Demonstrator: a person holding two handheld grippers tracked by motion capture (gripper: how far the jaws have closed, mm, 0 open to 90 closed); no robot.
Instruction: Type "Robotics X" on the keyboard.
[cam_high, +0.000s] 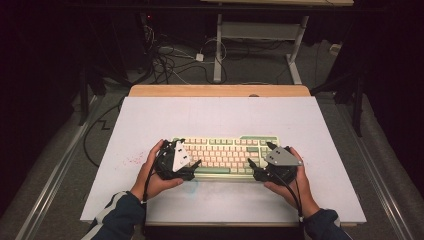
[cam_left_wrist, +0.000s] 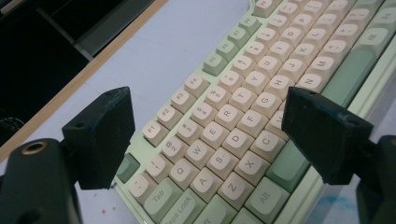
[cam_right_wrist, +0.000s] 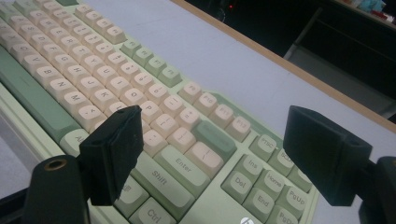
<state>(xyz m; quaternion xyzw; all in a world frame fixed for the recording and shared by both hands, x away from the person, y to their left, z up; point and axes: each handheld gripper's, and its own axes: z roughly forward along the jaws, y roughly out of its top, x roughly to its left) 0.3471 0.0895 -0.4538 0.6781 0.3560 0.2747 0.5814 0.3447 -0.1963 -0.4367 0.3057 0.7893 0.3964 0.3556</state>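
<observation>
A pale green keyboard (cam_high: 225, 155) with cream and green keys lies across the near middle of the white table top (cam_high: 220, 115). My left gripper (cam_high: 189, 152) is at the keyboard's left end, held in a hand, its jaws open and empty. In the left gripper view the left gripper (cam_left_wrist: 212, 135) spans the keyboard (cam_left_wrist: 261, 79) around the letter keys near Tab and Alt. My right gripper (cam_high: 260, 154) is at the keyboard's right end, also open. In the right gripper view the right gripper (cam_right_wrist: 219, 154) frames the Enter and Shift keys of the keyboard (cam_right_wrist: 93, 70).
A wooden strip (cam_high: 220, 90) runs along the table's far edge. Beyond it, cables (cam_high: 170, 60) lie on the floor beside the white legs of another table (cam_high: 218, 50). Faint red specks (cam_high: 132, 161) mark the surface left of the keyboard.
</observation>
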